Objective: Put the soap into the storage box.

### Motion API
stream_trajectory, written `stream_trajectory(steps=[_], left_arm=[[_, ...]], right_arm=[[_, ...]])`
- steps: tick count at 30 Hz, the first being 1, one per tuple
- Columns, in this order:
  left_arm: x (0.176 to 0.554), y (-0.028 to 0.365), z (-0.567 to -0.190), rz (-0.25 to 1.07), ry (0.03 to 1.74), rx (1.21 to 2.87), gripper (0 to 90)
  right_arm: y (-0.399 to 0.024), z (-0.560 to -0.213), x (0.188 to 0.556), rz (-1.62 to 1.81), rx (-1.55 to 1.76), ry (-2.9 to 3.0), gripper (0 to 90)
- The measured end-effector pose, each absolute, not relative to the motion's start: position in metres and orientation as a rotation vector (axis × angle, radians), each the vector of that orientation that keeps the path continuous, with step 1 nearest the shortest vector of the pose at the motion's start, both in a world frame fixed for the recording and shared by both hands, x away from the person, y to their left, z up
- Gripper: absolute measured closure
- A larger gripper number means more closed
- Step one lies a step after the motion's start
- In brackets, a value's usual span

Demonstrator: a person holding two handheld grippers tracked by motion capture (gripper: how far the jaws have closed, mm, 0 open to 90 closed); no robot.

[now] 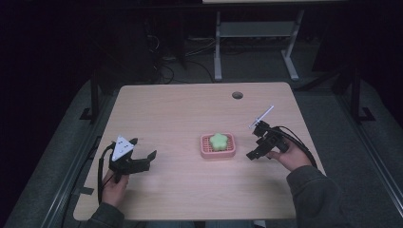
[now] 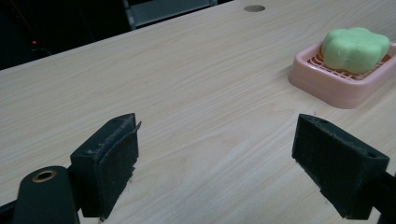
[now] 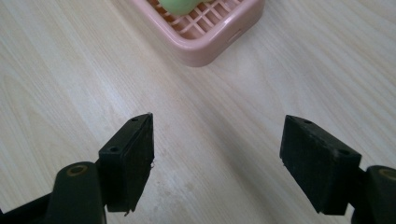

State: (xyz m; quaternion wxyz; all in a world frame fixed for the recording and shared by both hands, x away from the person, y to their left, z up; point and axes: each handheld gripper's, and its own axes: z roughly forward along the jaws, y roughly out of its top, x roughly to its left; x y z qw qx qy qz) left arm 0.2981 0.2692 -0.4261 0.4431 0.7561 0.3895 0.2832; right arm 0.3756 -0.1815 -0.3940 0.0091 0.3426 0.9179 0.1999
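Observation:
A green flower-shaped soap (image 1: pixel 218 140) lies in a pink slatted soap dish (image 1: pixel 205 148) near the middle of the wooden table (image 1: pixel 190 104). My left gripper (image 1: pixel 143 148) is open at the table's left front, well left of the dish, with nothing between its jaws. The left gripper view has the soap (image 2: pixel 356 48) and dish (image 2: pixel 327 86) at upper right, beyond my open left gripper (image 2: pixel 217 163). My right gripper (image 1: pixel 255 139) is open just right of the dish. In the right gripper view my right gripper (image 3: pixel 217 161) points at bare wood, with the dish (image 3: pixel 205 39) and soap (image 3: pixel 176 4) at the top.
A round cable hole (image 1: pixel 237 95) sits near the table's far edge. Beyond the table stand the white legs of another table (image 1: pixel 217 52), amid cables on the dark floor. A person's hands and sleeves come in from the bottom.

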Motion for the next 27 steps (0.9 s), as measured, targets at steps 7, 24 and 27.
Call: stream_trajectory(steps=[7,24,27], left_arm=[[0.298,0.269,-0.426,0.701,0.966,1.877,14.3],[0.298,0.268,-0.426,0.697,0.960,1.882,14.3],[0.298,0.268,-0.427,0.699,0.960,1.884,14.3]], right_arm=[[-0.193,-0.396,0.367,0.652,1.083,2.856,25.8],[-0.215,-0.408,0.351,0.664,1.126,2.833,25.8],[-0.220,-0.411,0.347,0.677,1.133,2.822,25.8]])
